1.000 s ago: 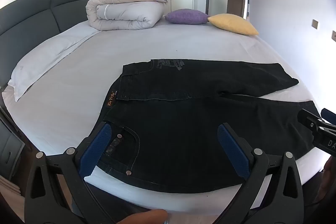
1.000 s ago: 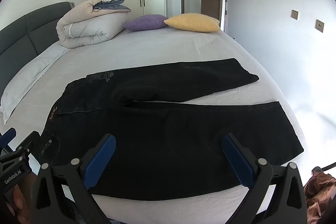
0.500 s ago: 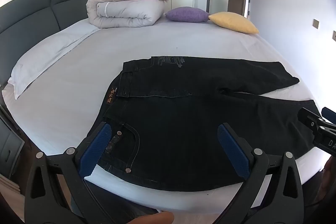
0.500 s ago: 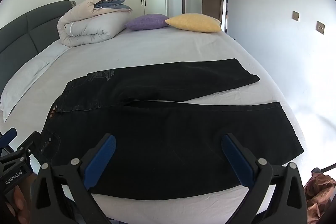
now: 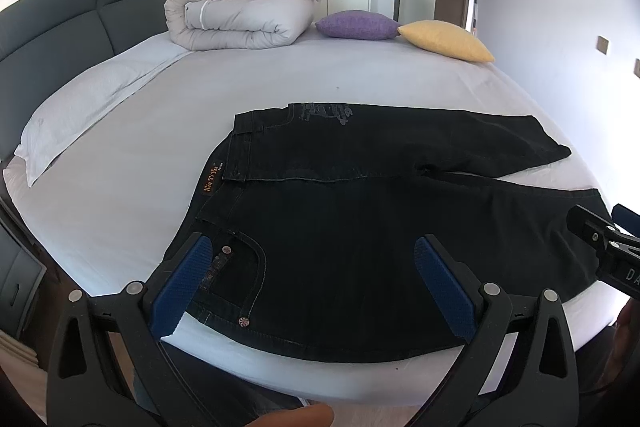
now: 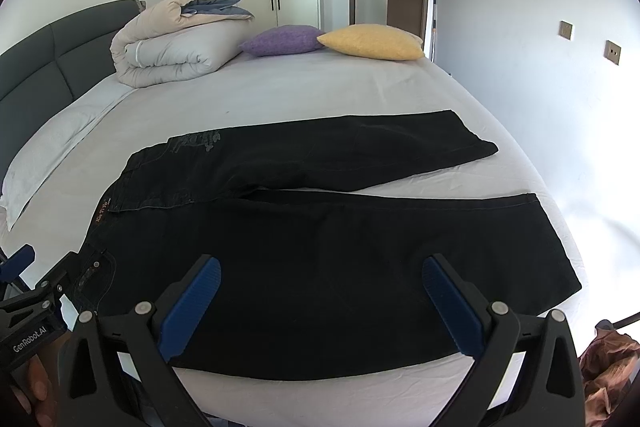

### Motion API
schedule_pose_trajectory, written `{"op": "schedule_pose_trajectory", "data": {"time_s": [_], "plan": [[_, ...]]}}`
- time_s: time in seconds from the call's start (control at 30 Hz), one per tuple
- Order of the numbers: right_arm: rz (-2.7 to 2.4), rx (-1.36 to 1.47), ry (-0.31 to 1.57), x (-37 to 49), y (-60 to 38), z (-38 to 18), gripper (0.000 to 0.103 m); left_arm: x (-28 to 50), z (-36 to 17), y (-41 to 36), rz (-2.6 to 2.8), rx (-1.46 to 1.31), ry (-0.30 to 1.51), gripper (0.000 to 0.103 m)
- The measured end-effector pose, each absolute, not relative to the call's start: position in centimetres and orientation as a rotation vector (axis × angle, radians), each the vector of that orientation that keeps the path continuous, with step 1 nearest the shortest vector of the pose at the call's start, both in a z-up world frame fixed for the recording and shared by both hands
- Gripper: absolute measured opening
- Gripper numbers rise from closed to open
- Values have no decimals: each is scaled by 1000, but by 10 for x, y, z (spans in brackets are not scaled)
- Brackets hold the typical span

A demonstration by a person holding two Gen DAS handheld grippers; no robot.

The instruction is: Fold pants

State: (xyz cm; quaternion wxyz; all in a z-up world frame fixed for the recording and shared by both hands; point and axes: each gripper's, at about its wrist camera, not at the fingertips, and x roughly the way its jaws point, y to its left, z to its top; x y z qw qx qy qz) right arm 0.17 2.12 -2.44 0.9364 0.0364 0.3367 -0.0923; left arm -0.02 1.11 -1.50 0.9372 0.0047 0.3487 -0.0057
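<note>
Black jeans (image 5: 360,227) lie flat on the white bed (image 5: 160,147), waist to the left, both legs spread to the right; they also show in the right wrist view (image 6: 320,251). My left gripper (image 5: 312,267) is open and empty, hovering above the waist and pocket at the near edge. My right gripper (image 6: 320,287) is open and empty above the near leg. Each gripper's side shows in the other's view: the right one (image 5: 604,247), the left one (image 6: 36,291).
A rolled duvet (image 5: 240,15), a purple cushion (image 5: 356,25) and a yellow cushion (image 5: 444,39) sit at the far end of the bed. A white pillow (image 5: 88,99) lies by the grey headboard (image 5: 60,15). Brown cloth (image 6: 608,359) lies off the bed at right.
Both grippers have risen and tilted slightly, so the jeans sit lower in both views. Both stay open; the jeans have not moved.
</note>
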Motion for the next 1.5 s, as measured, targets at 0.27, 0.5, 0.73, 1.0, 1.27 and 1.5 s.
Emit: {"op": "schedule_pose_trajectory", "data": {"time_s": [0.27, 0.5, 0.73, 1.0, 1.27, 1.5], "plan": [[-189, 73, 689, 2, 20, -24, 103, -3, -18, 13, -10, 9, 717, 103], [-190, 72, 690, 2, 25, -28, 103, 1, -20, 11, -10, 9, 719, 103], [-189, 71, 691, 1, 31, -33, 103, 1, -21, 11, -10, 9, 720, 103], [-189, 71, 691, 1, 29, -32, 103, 1, -22, 10, -9, 8, 722, 103], [-188, 69, 693, 1, 31, -33, 103, 0, -32, 16, -11, -1, 731, 103], [-188, 69, 695, 1, 35, -36, 103, -1, -33, 16, -9, -1, 732, 103]]}}
